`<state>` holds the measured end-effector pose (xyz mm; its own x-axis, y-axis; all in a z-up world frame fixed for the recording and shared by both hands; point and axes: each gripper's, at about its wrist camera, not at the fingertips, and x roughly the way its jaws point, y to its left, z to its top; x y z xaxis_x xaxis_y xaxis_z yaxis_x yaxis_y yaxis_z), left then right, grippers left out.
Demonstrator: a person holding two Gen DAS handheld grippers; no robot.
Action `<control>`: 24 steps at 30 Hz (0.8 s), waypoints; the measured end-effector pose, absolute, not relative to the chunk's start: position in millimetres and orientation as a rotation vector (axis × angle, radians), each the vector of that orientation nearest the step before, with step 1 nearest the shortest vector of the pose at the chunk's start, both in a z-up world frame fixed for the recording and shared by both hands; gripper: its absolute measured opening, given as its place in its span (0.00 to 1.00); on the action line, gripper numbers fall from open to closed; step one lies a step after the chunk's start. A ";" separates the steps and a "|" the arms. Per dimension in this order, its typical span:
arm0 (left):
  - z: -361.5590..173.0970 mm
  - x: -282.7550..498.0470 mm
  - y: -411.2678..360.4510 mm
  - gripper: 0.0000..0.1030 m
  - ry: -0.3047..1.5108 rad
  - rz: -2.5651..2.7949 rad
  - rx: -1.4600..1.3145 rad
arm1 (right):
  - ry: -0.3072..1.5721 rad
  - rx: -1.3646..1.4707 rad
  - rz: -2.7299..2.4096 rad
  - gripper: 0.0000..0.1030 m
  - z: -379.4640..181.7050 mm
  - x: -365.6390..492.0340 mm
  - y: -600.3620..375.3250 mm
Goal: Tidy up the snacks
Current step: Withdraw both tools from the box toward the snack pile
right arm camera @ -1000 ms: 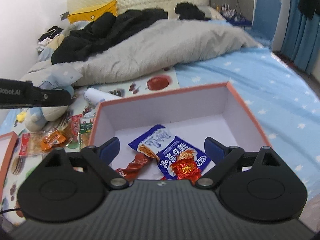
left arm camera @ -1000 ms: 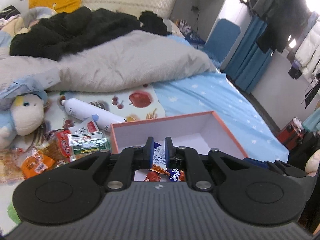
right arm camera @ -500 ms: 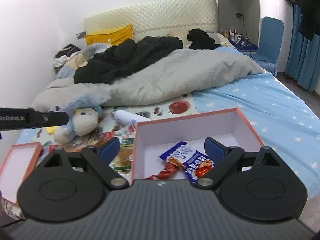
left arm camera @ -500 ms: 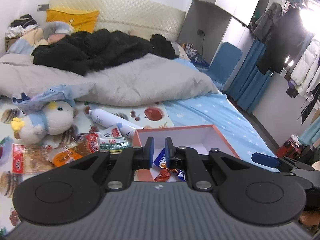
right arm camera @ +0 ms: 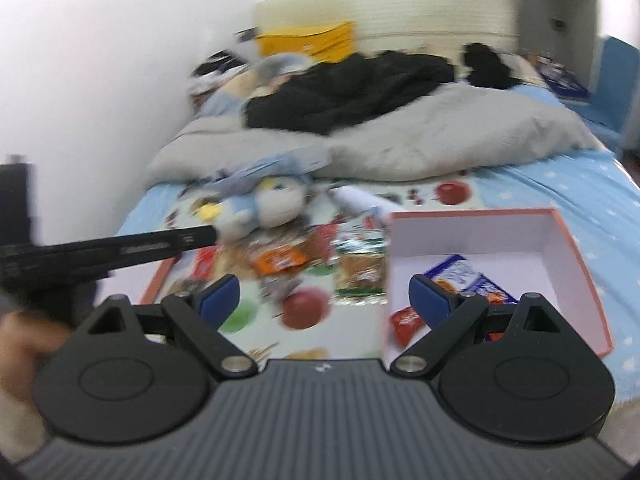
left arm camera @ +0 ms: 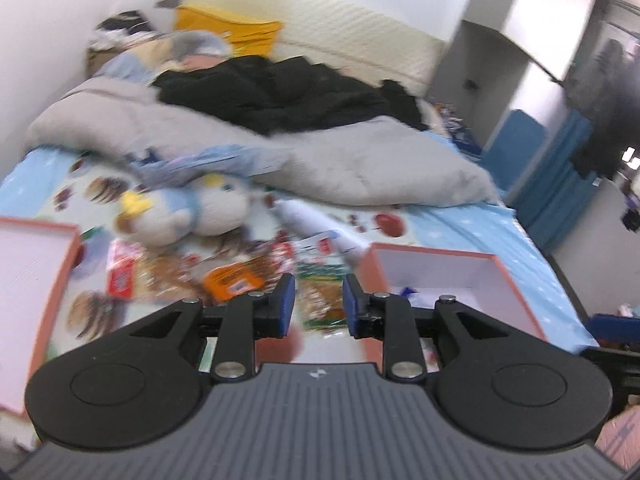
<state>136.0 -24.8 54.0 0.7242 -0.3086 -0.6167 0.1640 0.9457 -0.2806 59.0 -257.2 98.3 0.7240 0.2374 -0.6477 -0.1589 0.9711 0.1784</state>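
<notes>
While both views are motion-blurred, we note the left gripper (left arm camera: pixel 318 300) parted and empty above the green snack packet (left arm camera: pixel 322 300), the right gripper (right arm camera: pixel 325 298) spread wide and empty, loose snacks (right arm camera: pixel 280 260) lying beside the orange-rimmed box (right arm camera: pixel 568 240) holding a blue packet (right arm camera: pixel 464 272).

two orange-rimmed boxes (left arm camera: pixel 436 256) (left arm camera: pixel 24 280), one plush penguin (left arm camera: pixel 188 210), one white bottle (left arm camera: pixel 320 224), and three packets inside the right box (right arm camera: pixel 460 276).

Both wrist views raised, facing bedhead, sharing snack pile (left arm camera: pixel 240 276), box (right arm camera: pixel 560 240)
</notes>
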 end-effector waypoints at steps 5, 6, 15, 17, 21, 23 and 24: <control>31.6 134.3 7.9 0.29 0.756 -0.176 -0.247 | 0.822 0.122 0.341 0.90 115.2 53.4 -238.4; 27.3 135.8 11.9 0.29 0.765 -0.163 -0.249 | 0.823 0.107 0.361 0.90 117.6 51.4 -234.0; 4.9 148.0 28.5 0.29 0.800 -0.130 -0.285 | 0.886 0.088 0.372 0.90 118.1 72.9 -210.8; 0.8 151.4 30.2 0.29 0.806 -0.129 -0.289 | 0.875 0.069 0.399 0.90 120.2 73.4 -204.0; -6.7 158.2 35.1 0.29 0.812 -0.123 -0.312 | 0.867 0.037 0.399 0.90 122.5 82.9 -194.1; -11.5 162.3 38.5 0.29 0.819 -0.119 -0.323 | 0.893 0.042 0.397 0.90 117.0 92.4 -191.9; -14.0 164.9 40.1 0.29 0.822 -0.118 -0.329 | 0.912 0.050 0.395 0.90 112.9 97.8 -191.8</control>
<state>164.9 40.1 -14.0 0.6775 -0.2290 -0.6990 -0.0239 0.9430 -0.3321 97.8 -191.8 112.9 0.5456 0.3541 -0.7596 -0.3118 0.9270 0.2082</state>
